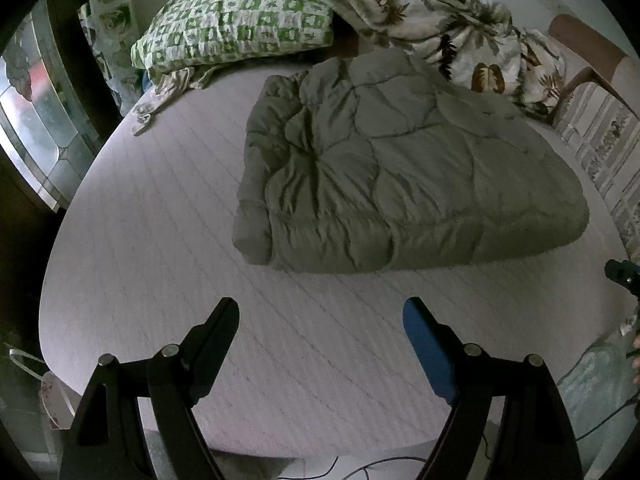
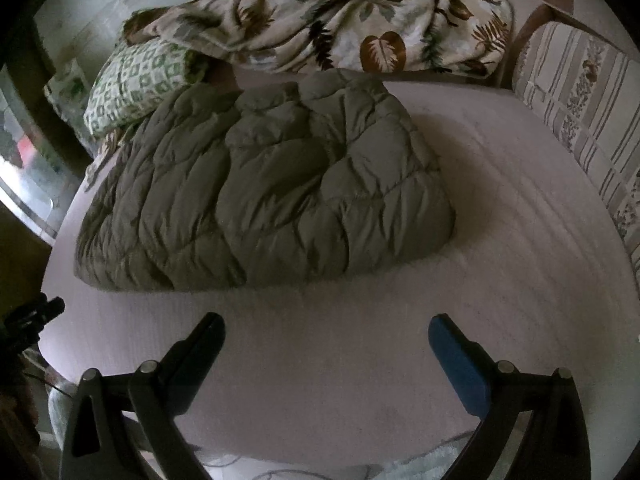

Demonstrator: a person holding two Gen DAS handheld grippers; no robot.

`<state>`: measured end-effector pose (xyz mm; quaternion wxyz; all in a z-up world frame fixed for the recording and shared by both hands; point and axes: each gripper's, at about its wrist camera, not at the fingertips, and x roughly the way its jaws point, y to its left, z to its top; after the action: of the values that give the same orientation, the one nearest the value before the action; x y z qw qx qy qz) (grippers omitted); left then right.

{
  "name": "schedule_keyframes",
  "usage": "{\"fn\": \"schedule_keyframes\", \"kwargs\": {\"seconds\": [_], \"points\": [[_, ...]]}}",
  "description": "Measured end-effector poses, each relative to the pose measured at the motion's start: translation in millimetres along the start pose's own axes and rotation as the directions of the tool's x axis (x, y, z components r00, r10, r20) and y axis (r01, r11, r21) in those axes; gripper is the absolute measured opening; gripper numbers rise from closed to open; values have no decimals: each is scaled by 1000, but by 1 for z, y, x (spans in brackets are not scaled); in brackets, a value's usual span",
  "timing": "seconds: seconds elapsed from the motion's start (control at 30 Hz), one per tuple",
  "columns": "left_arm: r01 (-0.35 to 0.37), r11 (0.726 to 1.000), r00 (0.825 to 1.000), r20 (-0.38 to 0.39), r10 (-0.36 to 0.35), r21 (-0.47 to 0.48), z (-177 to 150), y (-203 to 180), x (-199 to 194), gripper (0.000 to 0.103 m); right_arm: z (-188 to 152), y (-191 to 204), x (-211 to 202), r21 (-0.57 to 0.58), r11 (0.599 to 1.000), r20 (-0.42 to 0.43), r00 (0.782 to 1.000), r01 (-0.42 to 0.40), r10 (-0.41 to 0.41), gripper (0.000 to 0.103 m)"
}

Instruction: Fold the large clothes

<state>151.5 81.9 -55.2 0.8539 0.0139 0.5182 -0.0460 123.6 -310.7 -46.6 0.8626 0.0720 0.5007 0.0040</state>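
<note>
Item: olive quilted coat (image 1: 400, 168), folded bundle, frame centre on bed (image 1: 160, 264). Left tongs (image 1: 320, 320) and right tongs (image 2: 326, 334) wide open, empty (lower frame). Fold apparently done; next, judged: check or tidy edges.

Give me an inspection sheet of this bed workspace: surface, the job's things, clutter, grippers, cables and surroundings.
Surface: pale mattress, bare at the near side.
Job's things: grey-green quilted comforter, folded into a thick bundle, lying mid-bed.
Clutter: green checked pillow and leaf-print blanket heaped at the far edge; a small crumpled cloth beside the pillow.
Grippers: left gripper open, empty, above bare mattress; right gripper open, empty, short of the comforter.
Cables: thin dark cable below the near bed edge.
Surroundings: window to the left; striped upholstered chair to the right.
</note>
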Motion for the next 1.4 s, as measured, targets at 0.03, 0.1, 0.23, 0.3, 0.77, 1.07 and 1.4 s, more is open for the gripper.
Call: {"fn": "schedule_keyframes", "kwargs": {"seconds": [0.03,0.1,0.23,0.3,0.77,1.07,1.4], "points": [[3,1000,1000,2,-3,-2,-3,-1,-3,84,-3,1,-2,-5,1000,1,1000,3,-3,103],[4,1000,1000,7,-4,-6,-9,-3,-7,84,-8,2,-7,-13,1000,6,1000,13,-13,103],[-2,1000,1000,15,2,-10,-20,-5,-15,87,-17,3,-16,-12,1000,25,999,21,-20,103],[-12,1000,1000,2,12,-11,-25,-8,-15,94,-24,3,-20,-12,1000,32,999,21,-21,103],[-44,998,994,100,40,35,-64,-35,-52,94,-72,13,-44,-38,999,65,998,10,-8,103],[14,999,994,107,-19,47,-83,-45,-65,94,-87,17,-62,-66,998,80,997,-13,18,103],[-77,991,989,132,62,108,-98,-56,-74,94,-95,13,-75,-63,998,100,995,10,-4,103]]}}
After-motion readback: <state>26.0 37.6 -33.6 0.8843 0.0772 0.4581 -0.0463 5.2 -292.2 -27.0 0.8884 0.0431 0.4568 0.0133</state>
